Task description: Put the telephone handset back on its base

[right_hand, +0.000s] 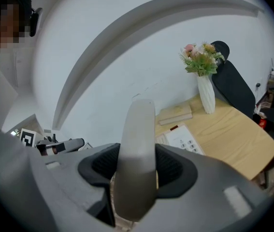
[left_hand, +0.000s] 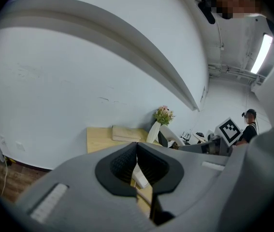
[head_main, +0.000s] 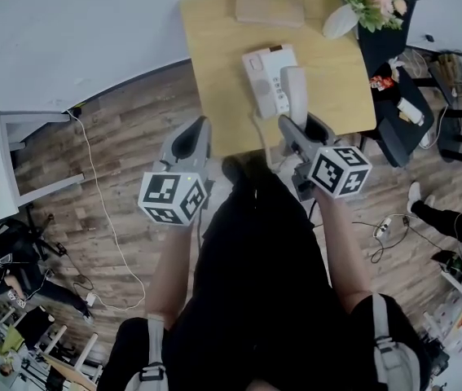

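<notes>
The right claw (right_hand: 137, 170) grips the handset (right_hand: 137, 129), held upright; the base (right_hand: 184, 140) sits on the bench (right_hand: 233, 134) just ahead-right; the left claw (left_hand: 137, 161) is closed, empty; likely next: align handset, lower onto base.

The telephone base (head_main: 265, 76) is sitting near the middle of the table (head_main: 214, 47). The handset (head_main: 294, 88) is standing at its right side, caught between the jaws of the right gripper (head_main: 293, 125) at the table's near edge. A book (head_main: 269, 5) is lying behind the base at the far edge, against the wall (head_main: 68, 31). A vase (head_main: 339, 23) is standing at the far right corner. The left gripper (head_main: 200, 129) is hanging left of the right one, by the near left corner.
</notes>
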